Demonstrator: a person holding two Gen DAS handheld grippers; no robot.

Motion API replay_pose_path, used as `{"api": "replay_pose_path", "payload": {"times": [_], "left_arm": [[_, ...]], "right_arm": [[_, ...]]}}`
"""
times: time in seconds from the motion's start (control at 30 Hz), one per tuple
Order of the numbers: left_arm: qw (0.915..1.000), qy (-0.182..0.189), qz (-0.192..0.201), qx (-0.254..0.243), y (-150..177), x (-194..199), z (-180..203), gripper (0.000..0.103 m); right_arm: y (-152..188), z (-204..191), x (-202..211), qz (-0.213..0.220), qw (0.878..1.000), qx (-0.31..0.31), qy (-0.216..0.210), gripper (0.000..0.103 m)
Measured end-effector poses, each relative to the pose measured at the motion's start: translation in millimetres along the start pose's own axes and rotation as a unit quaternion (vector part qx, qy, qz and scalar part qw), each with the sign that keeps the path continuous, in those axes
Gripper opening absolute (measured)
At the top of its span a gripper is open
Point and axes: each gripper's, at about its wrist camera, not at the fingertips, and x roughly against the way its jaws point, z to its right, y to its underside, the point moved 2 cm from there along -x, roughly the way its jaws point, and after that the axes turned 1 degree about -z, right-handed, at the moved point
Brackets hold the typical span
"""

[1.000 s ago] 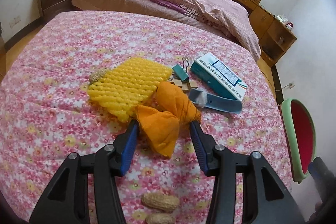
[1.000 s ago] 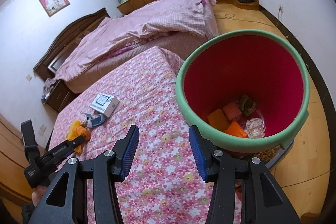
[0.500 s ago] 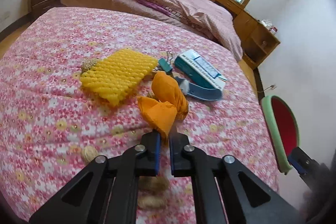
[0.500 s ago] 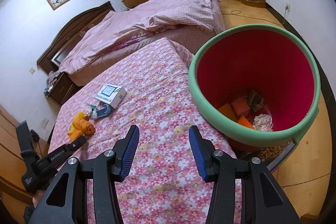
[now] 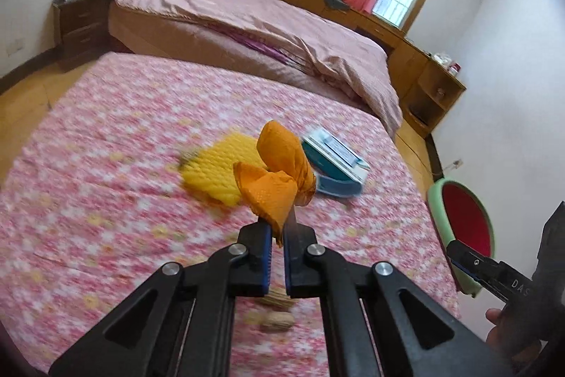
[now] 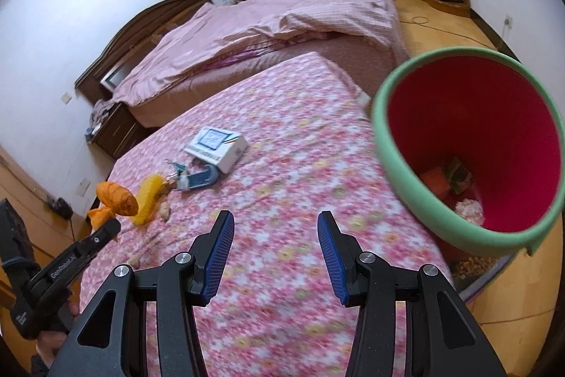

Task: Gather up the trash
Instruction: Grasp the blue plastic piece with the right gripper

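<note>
An orange wrapper (image 5: 279, 186) is pinched by the left hand-held gripper (image 5: 277, 248), lifted above the desk (image 5: 106, 165). The right hand-held gripper (image 6: 275, 249) is held spread, empty, the bin (image 6: 395, 161) at two o'clock.

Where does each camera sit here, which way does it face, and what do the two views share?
Left wrist: on the left gripper, looking down its shut fingers across the floral table cover toward the bed; the orange wrapper is pinched; the right gripper and a hand show at the right edge.
Right wrist: on the right gripper, jaws open and empty, facing the cover and the green-rimmed bin; the left gripper shows lower left.
Shared: wrapper, yellow foam net, white box, bin, bed.
</note>
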Motion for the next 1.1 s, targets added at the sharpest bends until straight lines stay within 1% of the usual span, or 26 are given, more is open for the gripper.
{"api": "replay_pose_path", "payload": {"times": [0.23,0.37,0.43,0.67,0.7,0.73,0.9,1.0,1.07,1.1], "left_arm": [[0.9982,-0.051,0.028,0.015,-11,8,-38,0.004],[0.9957,-0.08,0.038,0.028,-12,6,-59,0.004],[0.995,-0.083,0.04,0.038,-13,6,-70,0.004],[0.9936,-0.088,0.037,0.062,-12,-3,-97,0.004],[0.9934,-0.088,0.035,0.065,-11,-4,-100,0.004],[0.9933,-0.087,0.035,0.067,-11,-5,-103,0.004],[0.9934,-0.082,0.032,0.073,-11,-11,-110,0.004],[0.9937,-0.081,0.029,0.072,-10,-12,-110,0.004],[0.994,-0.078,0.027,0.072,-10,-13,-110,0.004],[0.9941,-0.077,0.027,0.072,-10,-14,-109,0.004]], "right_arm": [[-11,-36,-33,-0.015,0.999,0.032,-0.029,0.05],[-14,-51,-55,-0.029,0.998,0.038,-0.036,0.05],[-16,-57,-65,-0.038,0.998,0.039,-0.04,0.05],[-23,-71,-100,-0.047,0.998,0.044,-0.022,0.05],[-24,-70,-103,-0.047,0.998,0.042,-0.021,0.048],[-24,-71,-106,-0.049,0.998,0.04,-0.02,0.044],[-26,-72,-120,-0.048,0.998,0.031,-0.009,0.035],[-27,-71,-123,-0.042,0.999,0.029,-0.002,0.025],[-27,-69,-125,-0.041,0.999,0.025,0.002,0.012],[-28,-69,-127,-0.04,0.999,0.022,0.002,0.011]]}}
